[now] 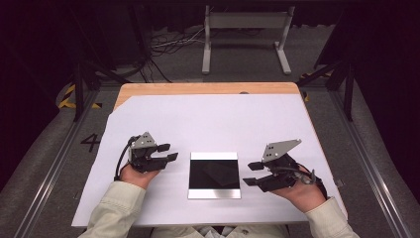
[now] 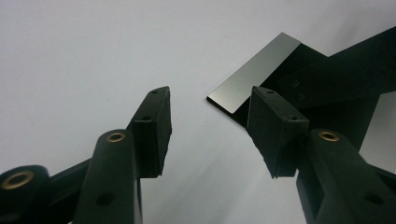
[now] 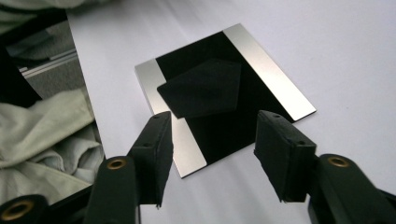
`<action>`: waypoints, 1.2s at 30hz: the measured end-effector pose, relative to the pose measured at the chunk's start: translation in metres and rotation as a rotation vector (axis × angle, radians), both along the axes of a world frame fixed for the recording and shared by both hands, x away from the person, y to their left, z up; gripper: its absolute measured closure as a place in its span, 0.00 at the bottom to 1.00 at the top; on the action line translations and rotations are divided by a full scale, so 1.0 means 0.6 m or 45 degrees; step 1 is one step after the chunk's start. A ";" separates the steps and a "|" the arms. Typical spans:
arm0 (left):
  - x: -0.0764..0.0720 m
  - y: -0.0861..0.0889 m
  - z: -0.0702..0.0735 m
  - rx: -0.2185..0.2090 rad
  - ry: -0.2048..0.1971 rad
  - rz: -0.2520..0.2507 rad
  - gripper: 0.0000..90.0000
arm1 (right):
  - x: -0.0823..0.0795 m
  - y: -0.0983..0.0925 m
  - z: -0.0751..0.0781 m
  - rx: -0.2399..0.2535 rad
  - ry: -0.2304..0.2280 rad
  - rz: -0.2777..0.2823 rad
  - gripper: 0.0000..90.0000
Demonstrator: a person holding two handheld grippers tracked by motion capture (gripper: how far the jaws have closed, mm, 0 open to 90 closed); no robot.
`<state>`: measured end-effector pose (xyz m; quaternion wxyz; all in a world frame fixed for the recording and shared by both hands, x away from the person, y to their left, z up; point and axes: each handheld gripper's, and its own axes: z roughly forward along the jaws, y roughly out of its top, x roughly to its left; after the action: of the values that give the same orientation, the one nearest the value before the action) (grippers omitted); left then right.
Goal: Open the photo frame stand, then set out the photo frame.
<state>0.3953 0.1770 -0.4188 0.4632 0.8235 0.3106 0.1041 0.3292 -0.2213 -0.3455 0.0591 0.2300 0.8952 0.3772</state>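
While both grippers flank the mirror plate (image 1: 214, 174), nothing is held.
Left gripper (image 1: 169, 152) and right gripper (image 1: 252, 174) stand wide apart, the plate lying between them.

One marking is legible: a dark numeral "4" (image 1: 90, 143) painted on the grey floor (image 1: 44, 163), just left of the worktop (image 1: 208, 89). No other text, label or brand can be read.

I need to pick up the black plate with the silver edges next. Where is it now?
In the high view the plate lies flat on the white sheet, near the table's front edge, between the left claw and right claw, untouched.
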 end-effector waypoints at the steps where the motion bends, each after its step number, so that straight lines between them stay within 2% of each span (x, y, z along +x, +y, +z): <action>1: 0.000 0.000 0.000 0.002 0.001 0.000 0.55 | 0.001 -0.001 0.002 0.015 0.008 -0.012 0.49; 5: 0.000 -0.002 -0.001 0.001 0.005 0.000 0.55 | 0.009 -0.002 0.010 0.057 0.019 -0.038 0.45; 8: -0.002 -0.001 -0.002 0.003 0.011 0.008 0.55 | 0.019 -0.001 0.015 0.106 0.057 -0.078 0.43; 12: -0.001 0.002 -0.002 -0.003 0.007 0.008 0.55 | 0.032 0.007 0.018 0.138 0.088 -0.115 0.42; 20: -0.001 0.001 -0.003 0.000 0.016 0.006 0.55 | 0.054 0.017 0.015 0.162 0.129 -0.163 0.41; 23: -0.001 0.002 -0.001 0.004 0.008 0.007 0.55 | 0.063 0.022 0.011 0.177 0.167 -0.179 0.40; 28: 0.000 0.002 -0.002 0.005 0.009 0.005 0.55 | 0.081 0.031 0.003 0.191 0.275 -0.211 0.39; 29: 0.000 0.002 -0.002 0.005 0.009 0.005 0.55 | 0.081 0.031 0.003 0.191 0.275 -0.211 0.39; 30: 0.000 0.001 -0.002 0.005 0.012 0.006 0.55 | 0.083 0.033 0.002 0.186 0.292 -0.210 0.40; 31: 0.000 0.002 -0.002 0.007 0.012 0.005 0.55 | 0.093 0.042 -0.003 0.164 0.344 -0.203 0.42; 32: 0.000 0.002 -0.002 0.007 0.012 0.005 0.55 | 0.093 0.042 -0.003 0.164 0.344 -0.203 0.42; 33: 0.000 0.002 -0.002 0.006 0.014 0.006 0.55 | 0.103 0.051 -0.009 0.144 0.394 -0.196 0.42; 34: 0.000 0.002 -0.002 0.007 0.011 0.005 0.55 | 0.103 0.051 -0.009 0.144 0.394 -0.196 0.42; 36: 0.000 0.003 -0.002 0.007 0.006 0.011 0.55 | 0.111 0.059 -0.016 0.120 0.444 -0.190 0.42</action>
<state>0.3952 0.1787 -0.4199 0.4599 0.8236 0.3149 0.1051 0.3959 -0.1858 -0.3551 -0.0798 0.3603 0.8536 0.3678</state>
